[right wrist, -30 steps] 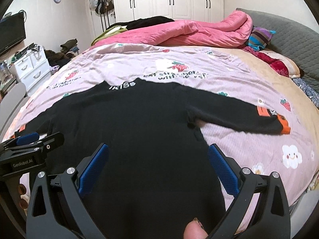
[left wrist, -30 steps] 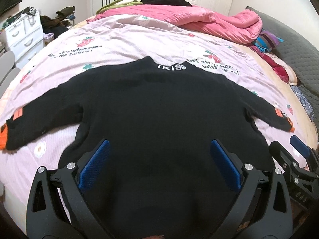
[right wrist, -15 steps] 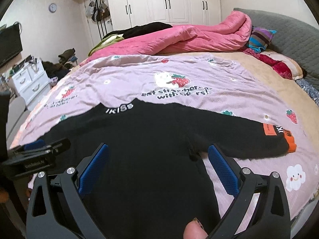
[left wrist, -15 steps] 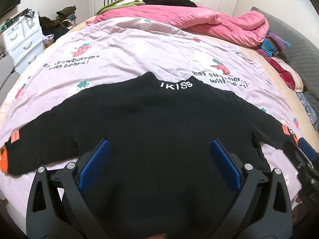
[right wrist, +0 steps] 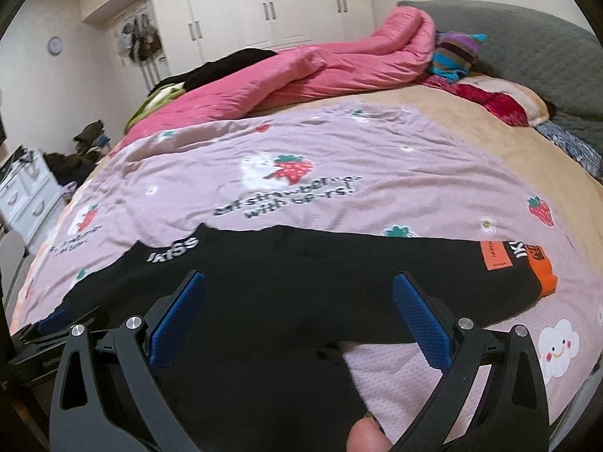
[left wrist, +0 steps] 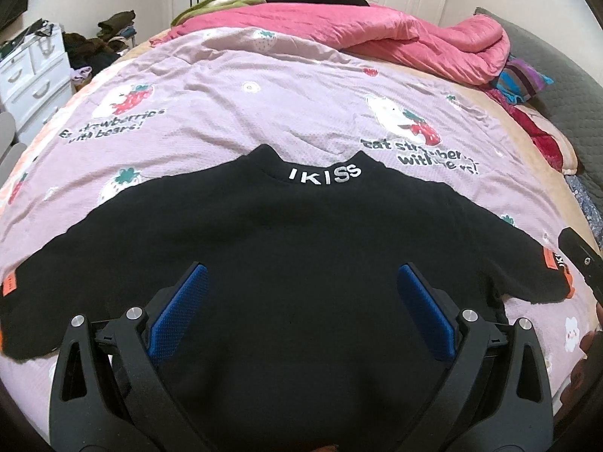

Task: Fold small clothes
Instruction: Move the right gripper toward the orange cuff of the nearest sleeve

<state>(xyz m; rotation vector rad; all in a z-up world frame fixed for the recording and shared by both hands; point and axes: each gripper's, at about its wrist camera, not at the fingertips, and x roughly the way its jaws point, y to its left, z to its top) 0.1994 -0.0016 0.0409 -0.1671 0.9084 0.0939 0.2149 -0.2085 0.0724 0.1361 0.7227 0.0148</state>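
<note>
A black sweater [left wrist: 301, 241] with white "IKISS" lettering on its collar lies flat on the lilac strawberry-print bedspread [left wrist: 264, 113], both sleeves spread out. Orange patches and cuffs mark the sleeve ends [right wrist: 542, 271]. My left gripper [left wrist: 301, 301] hovers open above the sweater's lower body, blue pads wide apart and empty. My right gripper [right wrist: 297, 309] is open too, above the body near the right armpit [right wrist: 339, 346]. In the right wrist view the left gripper [right wrist: 52, 324] shows at the left edge; in the left wrist view the right gripper [left wrist: 580, 260] shows at the right edge.
A pink duvet [left wrist: 377, 34] is bunched at the back of the bed, with dark and green clothes behind it. Striped and red cloth [right wrist: 456, 56] lies by the grey headboard [right wrist: 527, 37]. White drawers [left wrist: 30, 71] stand left; wardrobes [right wrist: 264, 3] line the far wall.
Both grippers have pulled back and risen, so the sweater sits lower and smaller in view. They stay open. The sweater has not shifted.
</note>
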